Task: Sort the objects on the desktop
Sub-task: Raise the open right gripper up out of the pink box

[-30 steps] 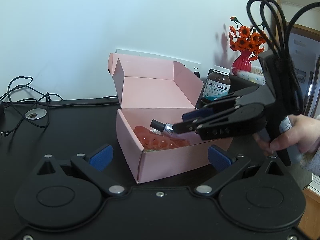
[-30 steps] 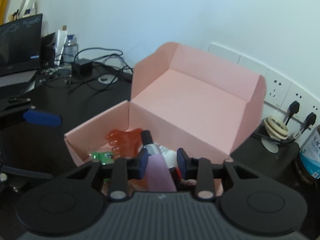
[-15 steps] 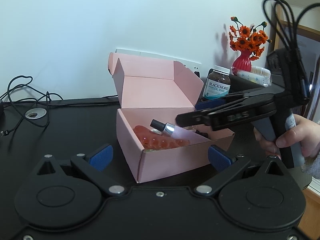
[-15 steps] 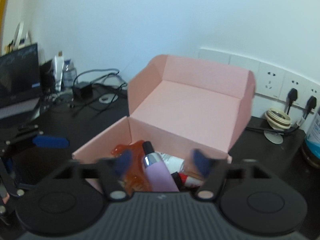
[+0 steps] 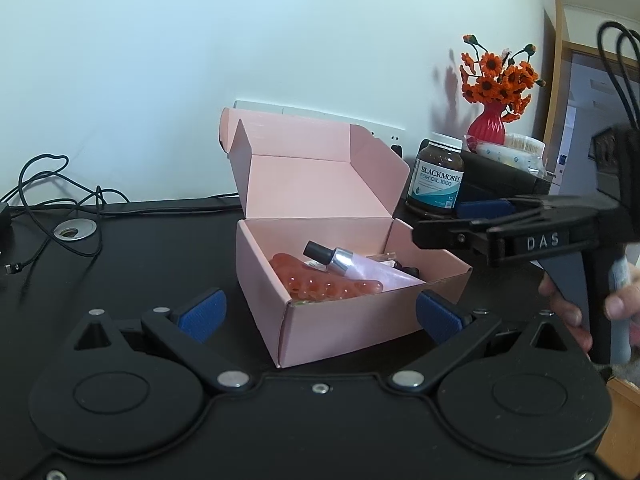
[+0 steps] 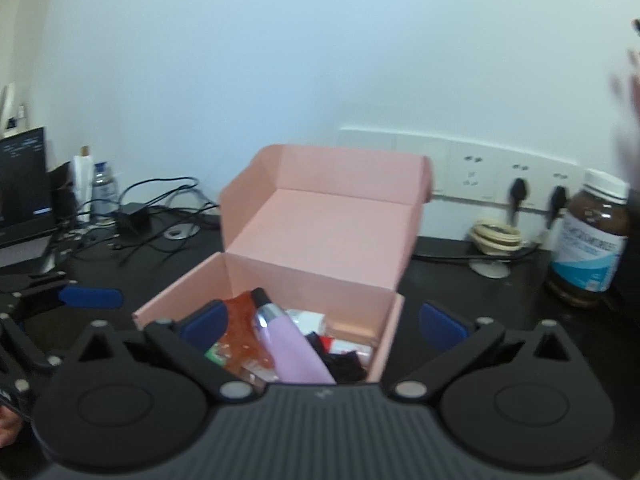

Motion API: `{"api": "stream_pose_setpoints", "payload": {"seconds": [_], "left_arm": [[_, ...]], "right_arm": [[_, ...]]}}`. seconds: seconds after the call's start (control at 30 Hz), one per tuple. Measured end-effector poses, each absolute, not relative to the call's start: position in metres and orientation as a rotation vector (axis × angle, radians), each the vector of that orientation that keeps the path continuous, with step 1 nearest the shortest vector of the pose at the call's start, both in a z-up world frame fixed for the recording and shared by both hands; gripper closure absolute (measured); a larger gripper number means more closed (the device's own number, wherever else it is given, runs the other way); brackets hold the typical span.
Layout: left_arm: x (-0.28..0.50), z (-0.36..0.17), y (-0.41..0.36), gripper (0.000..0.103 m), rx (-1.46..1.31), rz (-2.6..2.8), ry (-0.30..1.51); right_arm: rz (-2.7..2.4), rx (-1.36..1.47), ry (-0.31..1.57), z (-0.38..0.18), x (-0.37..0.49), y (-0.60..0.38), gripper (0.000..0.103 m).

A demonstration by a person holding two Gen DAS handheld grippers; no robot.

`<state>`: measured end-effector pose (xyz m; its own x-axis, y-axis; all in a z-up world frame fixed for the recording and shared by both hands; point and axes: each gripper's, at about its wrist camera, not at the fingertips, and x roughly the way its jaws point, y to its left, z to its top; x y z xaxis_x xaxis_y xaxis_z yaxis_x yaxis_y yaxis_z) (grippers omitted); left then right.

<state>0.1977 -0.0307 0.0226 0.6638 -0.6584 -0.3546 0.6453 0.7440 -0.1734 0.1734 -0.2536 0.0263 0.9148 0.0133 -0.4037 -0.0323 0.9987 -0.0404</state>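
An open pink cardboard box point(image 5: 340, 332) point(image 6: 384, 344) stands on the black desk with its lid tipped back. Inside lie a lilac bottle with a black cap point(image 5: 360, 264) point(image 6: 292, 352), an orange-red comb-like piece point(image 5: 320, 284) point(image 6: 240, 320) and small packets. My right gripper point(image 6: 323, 324) point(image 5: 452, 224) sits just off the box's right side; its jaws are opening wide and the pads touch nothing. My left gripper point(image 5: 320, 316) is open, its blue pads either side of the box's near corner, not pressing on it.
A brown fish-oil jar point(image 5: 436, 184) point(image 6: 590, 248) stands right of the box, with a red vase of orange flowers point(image 5: 488, 120) behind it. Loose cables point(image 5: 60, 196) trail at the left. Wall sockets point(image 6: 480, 168), a cable coil point(image 6: 496, 236) and a laptop point(image 6: 24, 184) line the back.
The right gripper opened and let go of the lilac bottle, which now lies in the box. It then drew back to the right and levelled out. The left gripper stayed put.
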Motion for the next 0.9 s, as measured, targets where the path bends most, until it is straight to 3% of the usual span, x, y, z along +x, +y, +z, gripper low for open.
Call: {"api": "stream_pose_setpoints", "payload": {"seconds": [0.33,0.9], "left_arm": [[0.194,0.024,-0.031,0.0,-0.026,-0.718,0.393],[0.213,0.048,-0.042,0.0,-0.018,-0.677,0.376]], "right_arm": [[-0.006,0.01,0.328,0.013,0.146,-0.263,0.001],[0.014,0.145,0.383,0.021,0.15,-0.311,0.001]]}}
